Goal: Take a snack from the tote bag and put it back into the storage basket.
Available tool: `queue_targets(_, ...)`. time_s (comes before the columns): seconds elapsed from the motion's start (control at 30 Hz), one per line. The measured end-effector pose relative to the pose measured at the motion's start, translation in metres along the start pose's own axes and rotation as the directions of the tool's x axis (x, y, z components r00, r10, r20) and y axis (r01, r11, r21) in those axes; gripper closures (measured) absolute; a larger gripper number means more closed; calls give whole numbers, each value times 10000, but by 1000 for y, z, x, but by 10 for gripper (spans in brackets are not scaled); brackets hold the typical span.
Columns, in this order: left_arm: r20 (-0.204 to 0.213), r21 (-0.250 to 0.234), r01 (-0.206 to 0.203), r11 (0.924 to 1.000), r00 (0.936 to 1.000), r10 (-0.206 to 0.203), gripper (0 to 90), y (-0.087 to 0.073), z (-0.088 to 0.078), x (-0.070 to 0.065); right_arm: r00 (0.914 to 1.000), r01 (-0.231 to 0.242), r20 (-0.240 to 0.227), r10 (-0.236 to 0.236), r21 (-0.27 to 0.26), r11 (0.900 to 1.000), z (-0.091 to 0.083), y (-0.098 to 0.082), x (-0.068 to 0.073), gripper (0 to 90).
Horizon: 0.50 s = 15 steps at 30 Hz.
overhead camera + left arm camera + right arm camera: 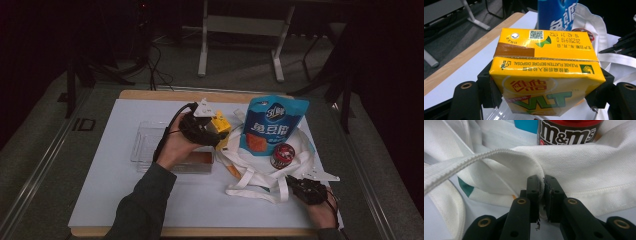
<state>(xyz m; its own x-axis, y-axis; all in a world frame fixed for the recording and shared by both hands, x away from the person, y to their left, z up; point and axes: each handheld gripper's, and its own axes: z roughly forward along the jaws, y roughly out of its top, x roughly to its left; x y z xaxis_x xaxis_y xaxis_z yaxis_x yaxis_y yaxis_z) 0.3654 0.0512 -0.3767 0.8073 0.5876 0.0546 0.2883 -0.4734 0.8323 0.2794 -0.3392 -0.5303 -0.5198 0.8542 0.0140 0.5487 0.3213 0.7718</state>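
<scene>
A yellow drink carton sits clamped between the jaws of my left gripper, held off the table. From above, the carton shows at the tip of the left gripper, just left of the white tote bag. On the bag lie a blue snack pouch and a dark M&M's tub. My right gripper is at the bag's near right edge. Its jaws are shut on a fold of the bag's white fabric, with the M&M's tub right behind.
A clear plastic bin stands on the white mat under my left hand, with something orange-brown inside it. The wooden table edge runs along the back. Metal frame legs stand on the floor beyond.
</scene>
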Motion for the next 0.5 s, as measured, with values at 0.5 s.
queue_targets(0.5,-689,-242,732,9970,9948,-747,289,-21,-22,25,10000,14,10,-14,0,10000,0,0,0,825)
